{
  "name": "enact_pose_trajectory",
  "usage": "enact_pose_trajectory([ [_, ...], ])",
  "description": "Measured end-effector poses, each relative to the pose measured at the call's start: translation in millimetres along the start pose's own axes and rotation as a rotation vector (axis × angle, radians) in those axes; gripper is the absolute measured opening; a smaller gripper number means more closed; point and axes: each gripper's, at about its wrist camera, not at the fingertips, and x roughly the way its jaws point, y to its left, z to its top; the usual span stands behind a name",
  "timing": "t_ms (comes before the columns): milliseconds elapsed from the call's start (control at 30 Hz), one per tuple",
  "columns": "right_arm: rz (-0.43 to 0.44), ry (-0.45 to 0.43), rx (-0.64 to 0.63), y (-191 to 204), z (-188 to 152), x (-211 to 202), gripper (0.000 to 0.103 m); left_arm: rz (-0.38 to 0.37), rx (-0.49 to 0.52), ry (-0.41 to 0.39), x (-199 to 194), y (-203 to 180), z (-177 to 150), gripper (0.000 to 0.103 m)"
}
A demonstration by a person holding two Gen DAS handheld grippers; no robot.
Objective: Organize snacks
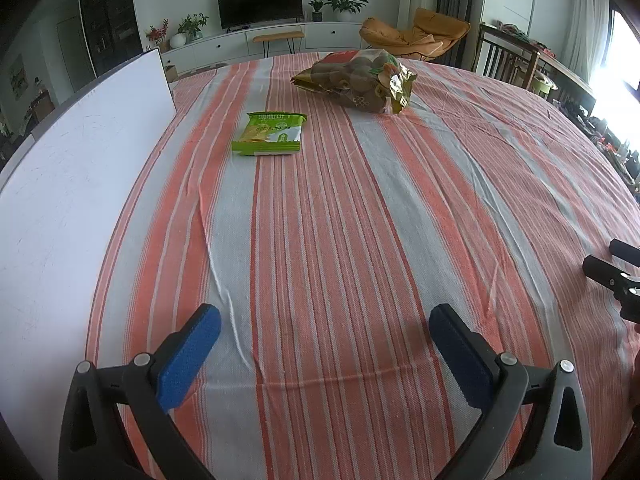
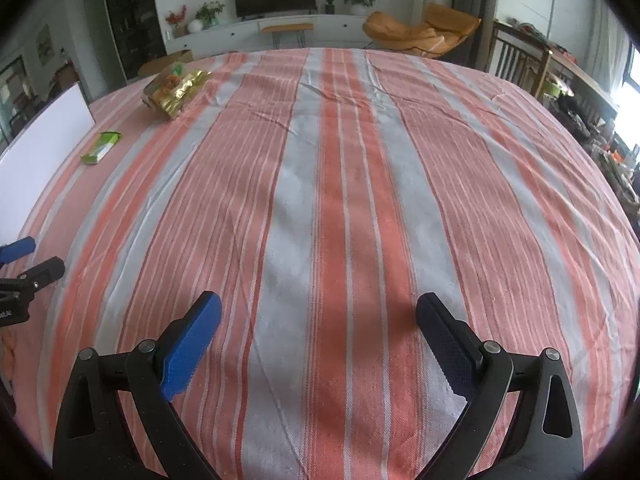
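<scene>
A flat green snack packet (image 1: pixel 271 134) lies on the striped tablecloth, far ahead of my left gripper (image 1: pixel 325 316), which is open and empty. A gold-and-brown bag of round snacks (image 1: pixel 357 80) lies farther back near the table's far edge. In the right wrist view the green packet (image 2: pixel 101 147) and the gold bag (image 2: pixel 175 90) sit at the far left. My right gripper (image 2: pixel 319 305) is open and empty over the cloth's middle, far from both snacks. Each gripper shows at the edge of the other's view: the right one (image 1: pixel 612 268), the left one (image 2: pixel 30 258).
A white board (image 1: pixel 80 184) lies along the table's left side, also in the right wrist view (image 2: pixel 44 136). The orange-and-grey striped cloth (image 1: pixel 360 220) covers the table. Wooden chairs (image 1: pixel 504 60) stand at the far right edge. A TV, plants and an orange lounge chair stand behind.
</scene>
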Motion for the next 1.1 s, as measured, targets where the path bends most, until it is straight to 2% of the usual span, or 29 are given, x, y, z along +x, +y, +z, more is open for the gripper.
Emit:
enact_pose_trajectory([
  [833,0.009,-0.003,0.006,-0.9,0.0,-0.6,0.099,0.002,-0.012,0.004,0.6,0.0,0.2,0.103],
  [900,0.013,-0.004,0.008,-1.4,-0.1,-1.0,0.099,0.002,-0.016,0.033,1.5,-0.6,2.7,0.103],
  [1033,0.021,-0.008,0.014,-2.9,-0.8,-1.6,0.099,-0.023,0.032,0.144,7.0,-0.1,13.6,0.103],
  [1067,0.026,-0.009,0.017,-3.7,-0.9,-2.0,0.099,-0.041,0.042,0.188,10.0,2.0,20.4,0.103],
  [1100,0.029,-0.010,0.018,-4.0,-1.0,-2.1,0.099,-0.059,0.042,0.199,11.3,4.5,26.3,0.103],
])
